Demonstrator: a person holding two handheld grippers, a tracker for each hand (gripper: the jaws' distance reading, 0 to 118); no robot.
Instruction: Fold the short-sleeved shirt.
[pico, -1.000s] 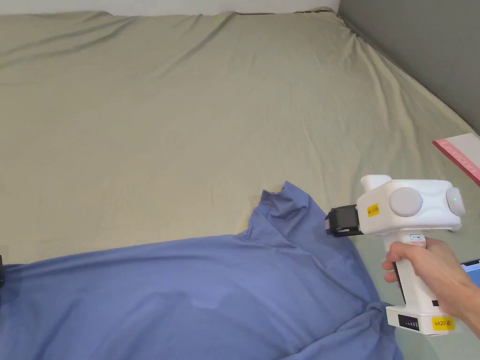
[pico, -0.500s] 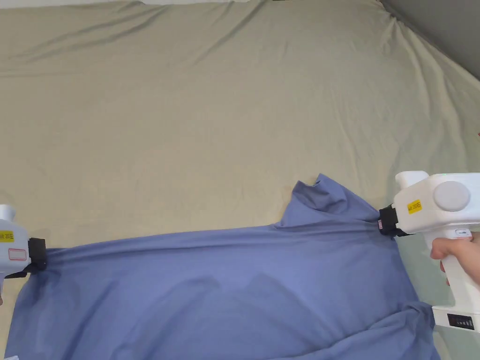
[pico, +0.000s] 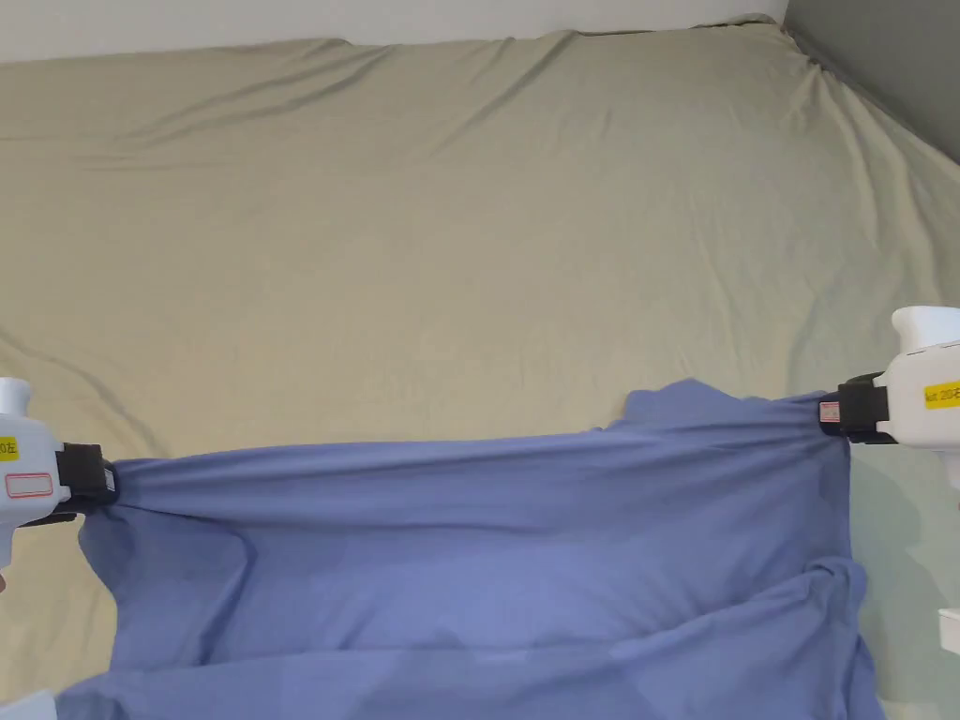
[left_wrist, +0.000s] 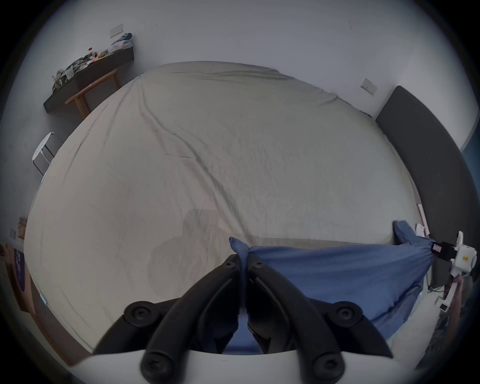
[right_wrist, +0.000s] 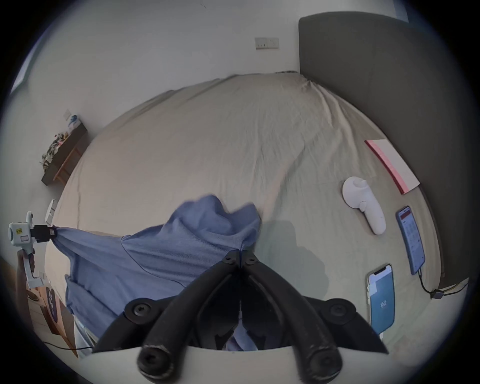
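Blue short-sleeved shirt fills the lower half of the head view, strung between two grippers above the bed, whose beige sheet takes up the upper half of the frame. Left gripper at the left edge, jaws closed on a bunched bit of the shirt's edge; left gripper view shows cloth pinched between the black jaws, a small tuft poking past the tips. Right gripper at the right edge, jaws clamped on the opposite end of the same edge, a loose flap standing up just beside the pinch. Top edge runs nearly taut from left to right, slightly higher at the right; body of the shirt sags below, creases fanning from each pinch, lower part running out of the bottom of the frame. Judgement: step in hand is spreading the shirt flat before any fold. To do it well, keep even tension on both ends, level the two grippers, carry the shirt toward the bare middle of the bed, lower the hanging part first so it lays out smooth, then release. Risk: too much pull slips the small pinches; the right-hand flap may tuck under. Two phones and a white controller lie at the right of the right gripper view, best avoided
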